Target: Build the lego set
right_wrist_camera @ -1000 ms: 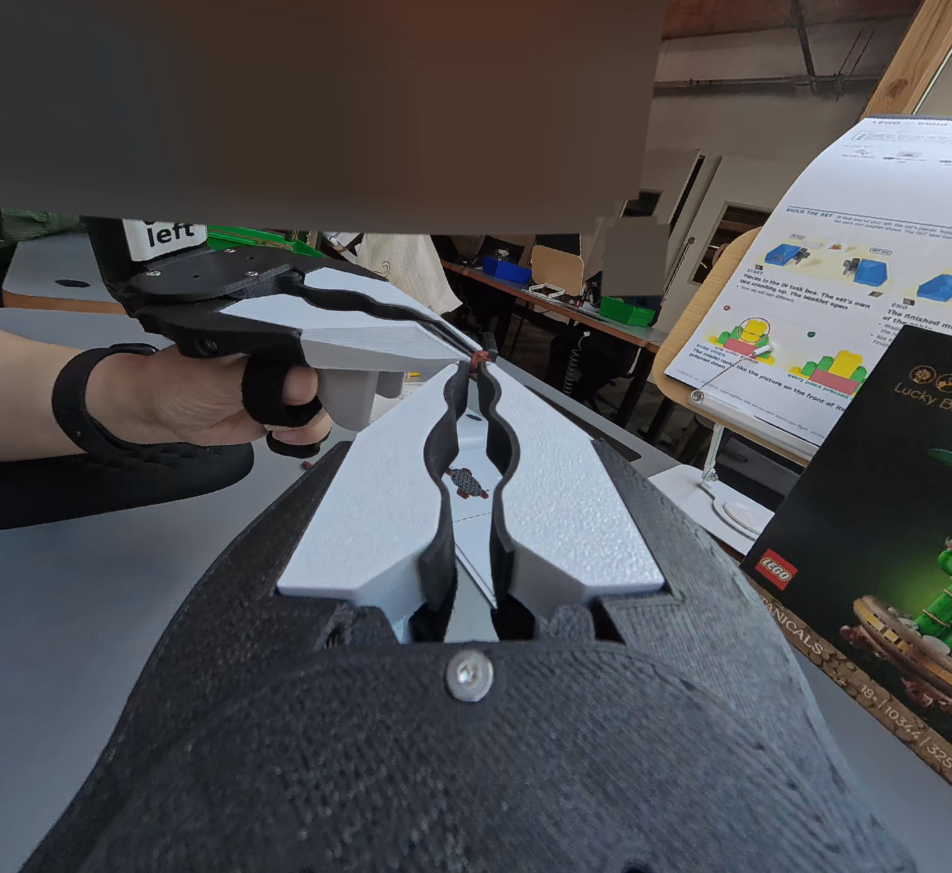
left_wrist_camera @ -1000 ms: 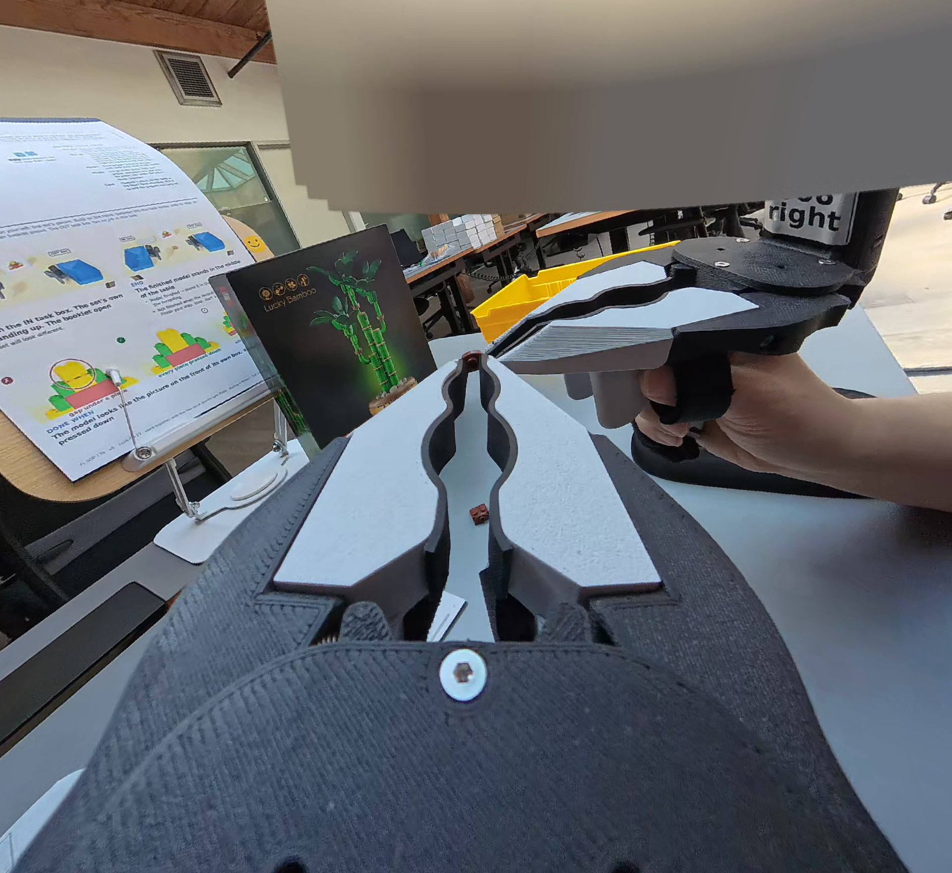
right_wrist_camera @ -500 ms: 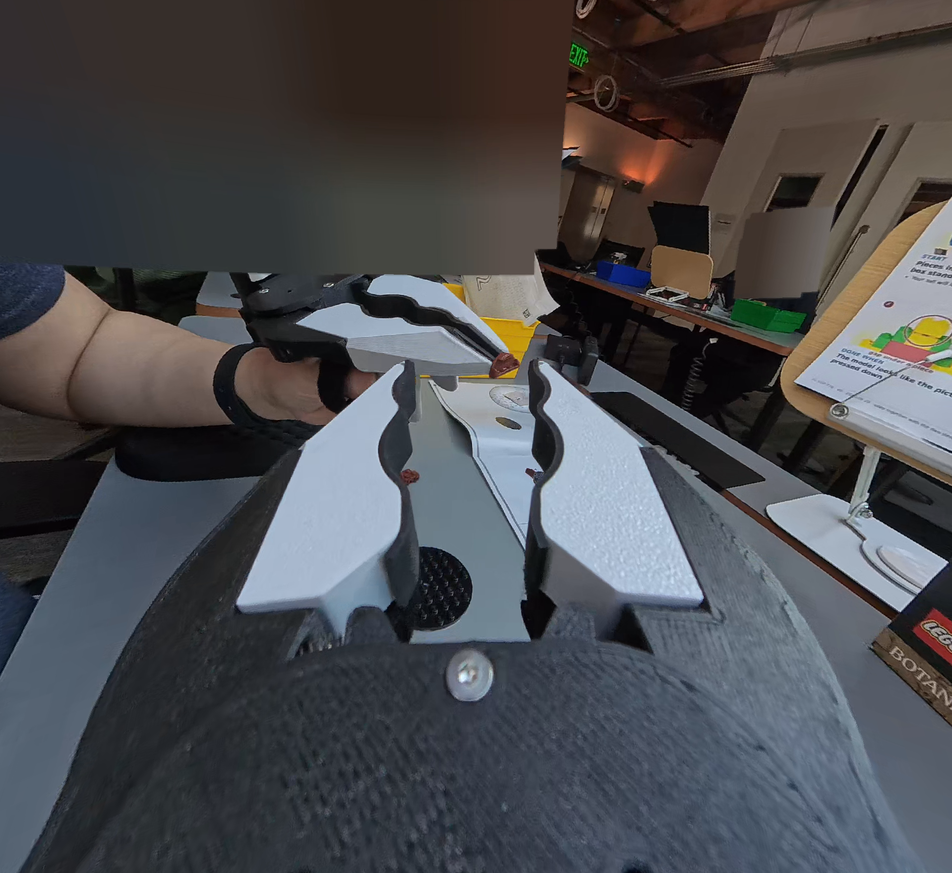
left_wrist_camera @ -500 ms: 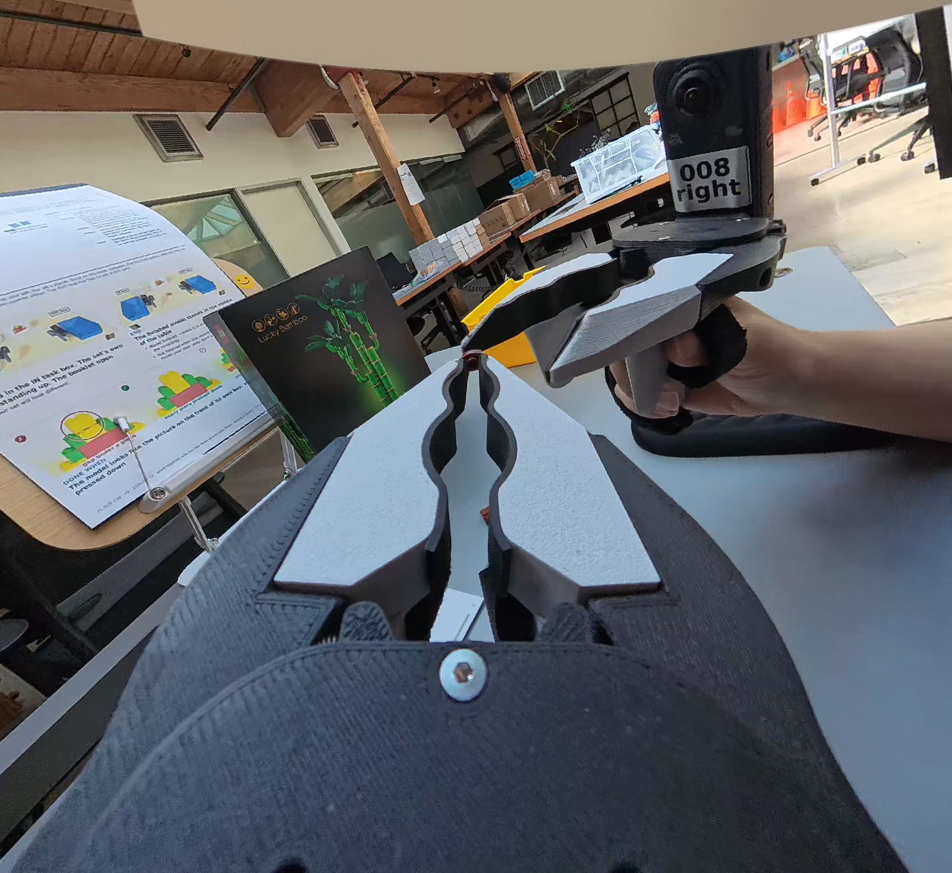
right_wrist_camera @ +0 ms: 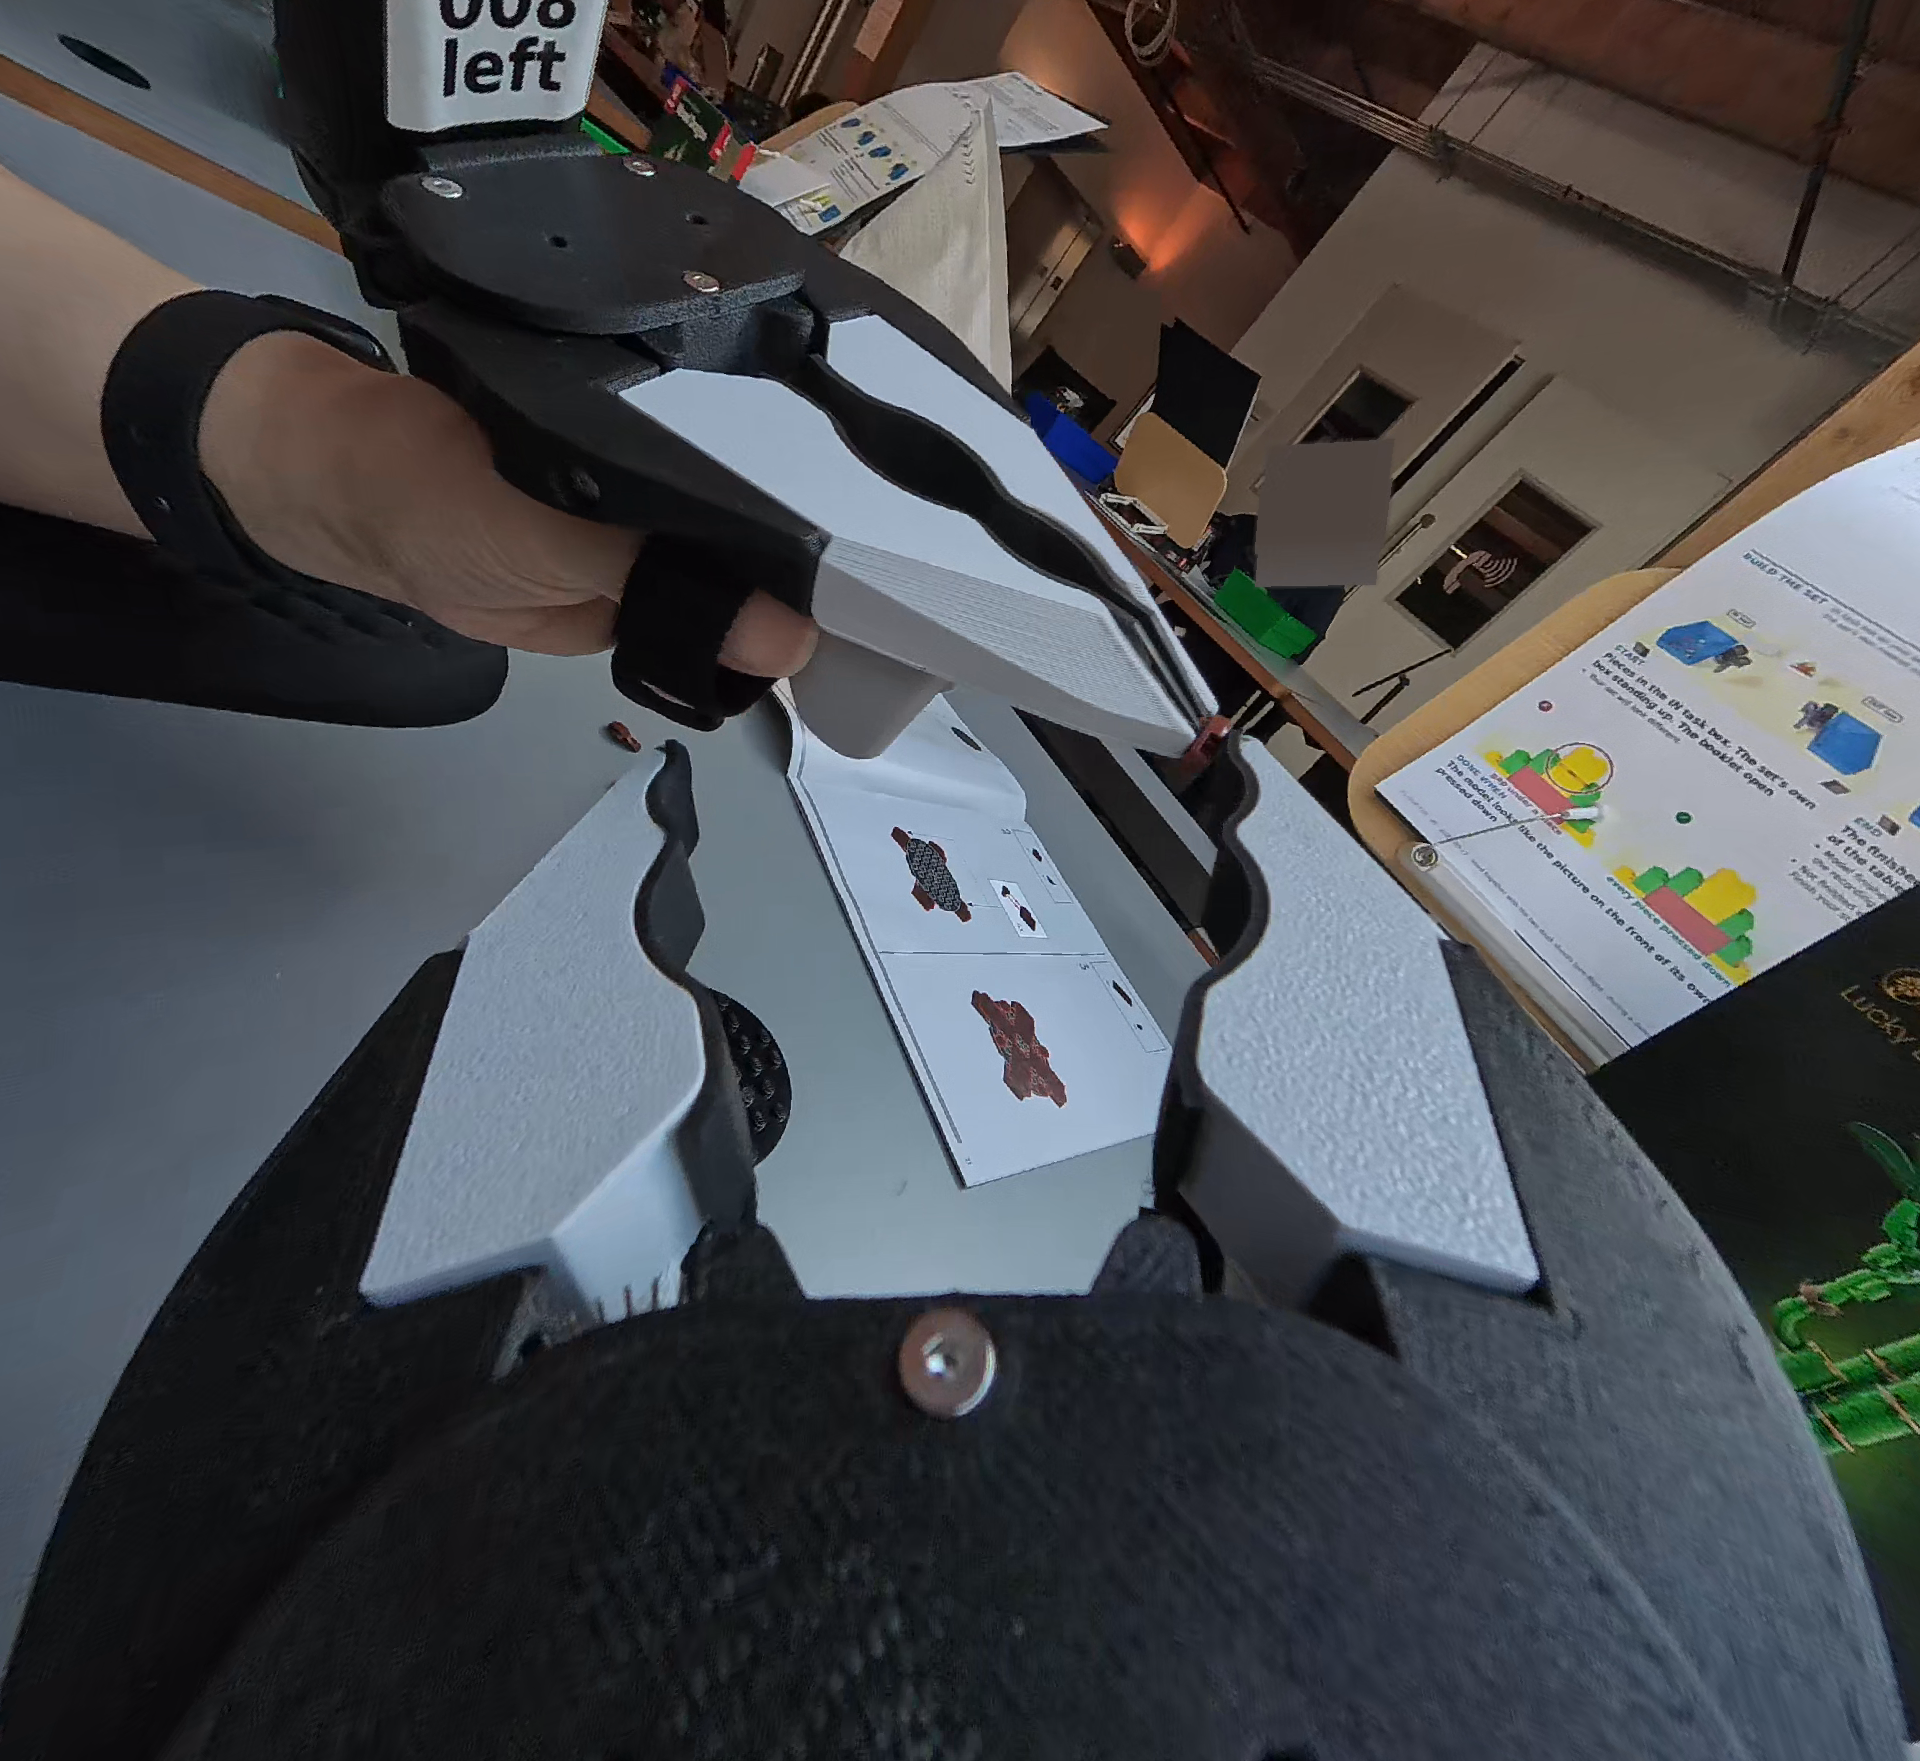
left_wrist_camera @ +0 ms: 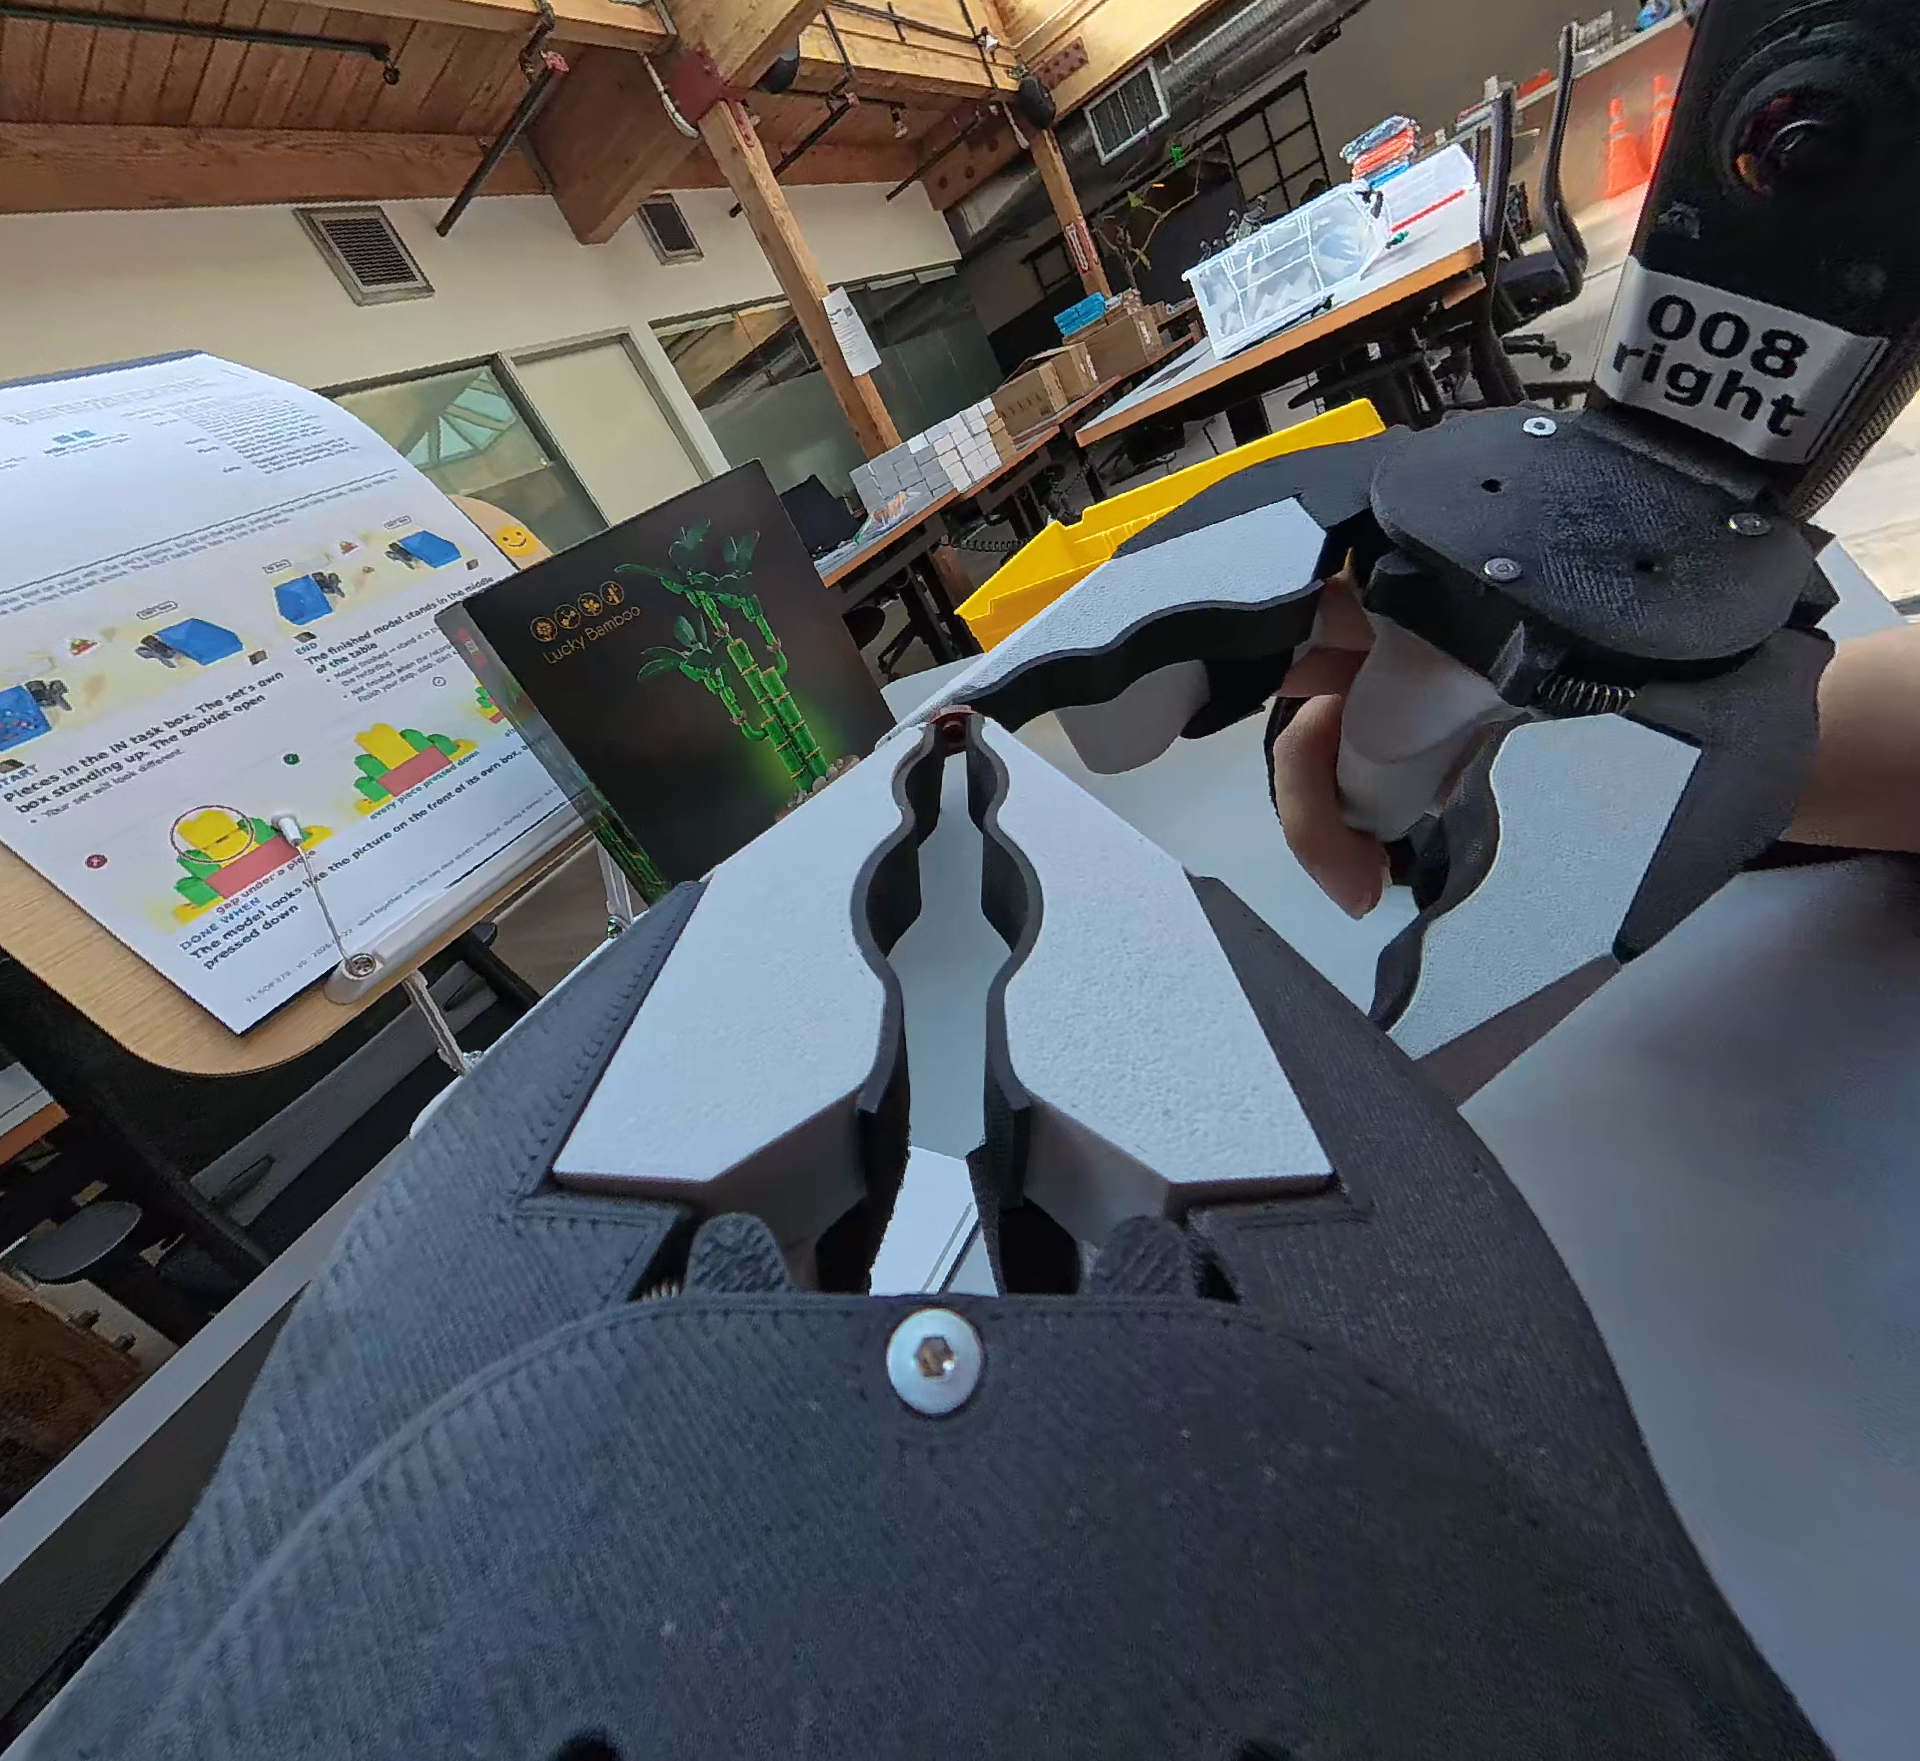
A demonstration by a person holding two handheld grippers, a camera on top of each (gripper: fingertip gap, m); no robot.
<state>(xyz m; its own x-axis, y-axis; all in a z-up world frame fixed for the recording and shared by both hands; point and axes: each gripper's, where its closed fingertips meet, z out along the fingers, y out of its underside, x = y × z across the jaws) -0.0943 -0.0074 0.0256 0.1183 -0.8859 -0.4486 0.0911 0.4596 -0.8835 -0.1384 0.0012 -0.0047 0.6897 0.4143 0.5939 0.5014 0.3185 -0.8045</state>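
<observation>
My left gripper (left_wrist_camera: 951, 743) is shut on a tiny red-brown lego piece (left_wrist_camera: 950, 727) pinched at its very tips and held above the grey table (left_wrist_camera: 1714, 1140). In the right wrist view the left gripper (right_wrist_camera: 1195, 732) comes in from the left, with the piece (right_wrist_camera: 1207, 737) at its tip. My right gripper (right_wrist_camera: 951, 761) is wide open and empty, and its right fingertip (right_wrist_camera: 1234, 776) is right beside the held piece. An open instruction booklet (right_wrist_camera: 987, 942) lies on the table beneath both grippers.
A loose brown piece (right_wrist_camera: 621, 732) and a black round studded plate (right_wrist_camera: 756, 1077) lie on the table. The dark lego box (left_wrist_camera: 686, 672) stands upright next to an instruction sheet on a wooden stand (left_wrist_camera: 208, 672). A yellow bin (left_wrist_camera: 1143, 506) sits behind.
My right gripper was shut at the piece together with the left one; it has opened wide and let go. The left gripper still pinches the piece. Both views have tilted upward.
</observation>
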